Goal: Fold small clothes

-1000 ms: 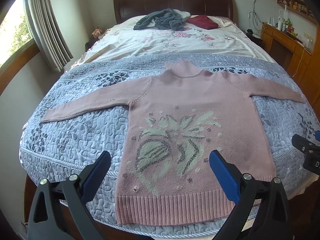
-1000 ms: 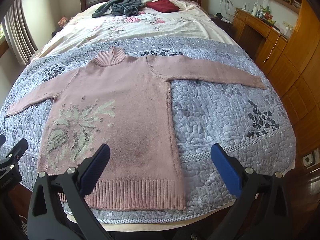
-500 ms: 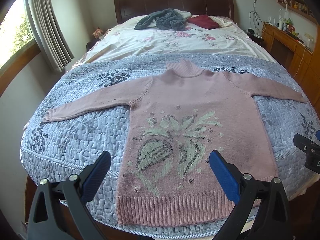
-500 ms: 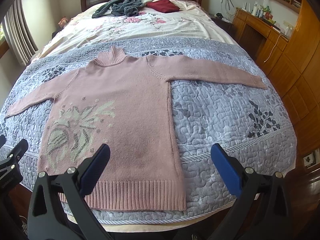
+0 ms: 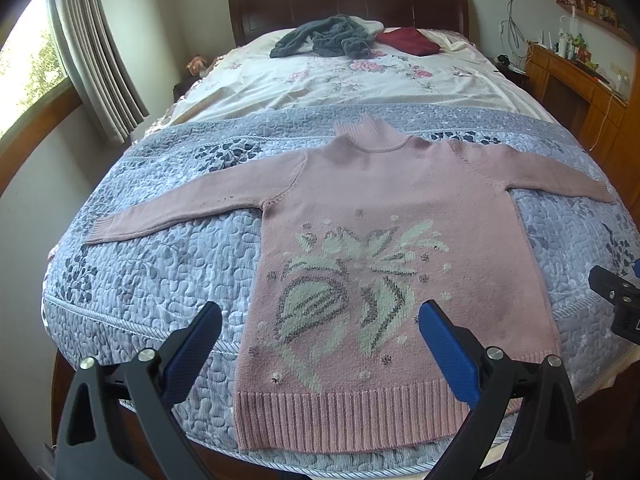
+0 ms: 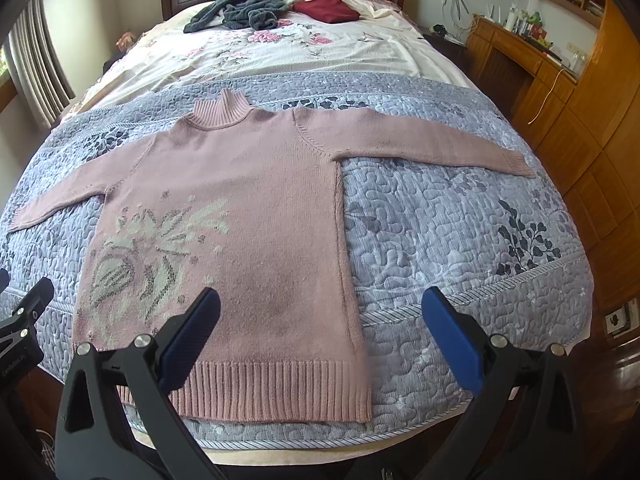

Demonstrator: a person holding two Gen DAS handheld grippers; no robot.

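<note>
One pink sweater (image 5: pixel 384 216) lies flat, front up, on the blue-grey quilt (image 5: pixel 160 264) at the foot of the bed (image 6: pixel 460 240). Both sleeves are spread sideways and the ribbed collar points toward the headboard (image 5: pixel 344 4). A pale leaf pattern occupies the lower front on one side. The ribbed hem lies close to the quilt's foot edge.

Two grippers are in view, one per hand. The left gripper (image 5: pixel 320 344) hovers above the hem, released, blue pads wide apart, holding nothing. The right gripper (image 6: pixel 320 332) hovers over the sweater's lower right corner and the bare quilt beside it, also spread wide and empty. Each appears at the edge of the other's view.

Two further garments lie near the headboard: one dark grey heap (image 5: pixel 324 38) and one folded dark red item (image 5: pixel 408 40), just beside each other and well apart from the sweater.

Bare quilt borders the sweater on both sides; the sleeve cuffs reach near the quilt's side edges. A floral sheet (image 6: pixel 280 52) covers the bed between quilt and headboard.

Curtains (image 5: pixel 96 60) and a window stand on the left; wooden cabinets (image 6: pixel 580 128) and a cluttered shelf stand along the right wall.
</note>
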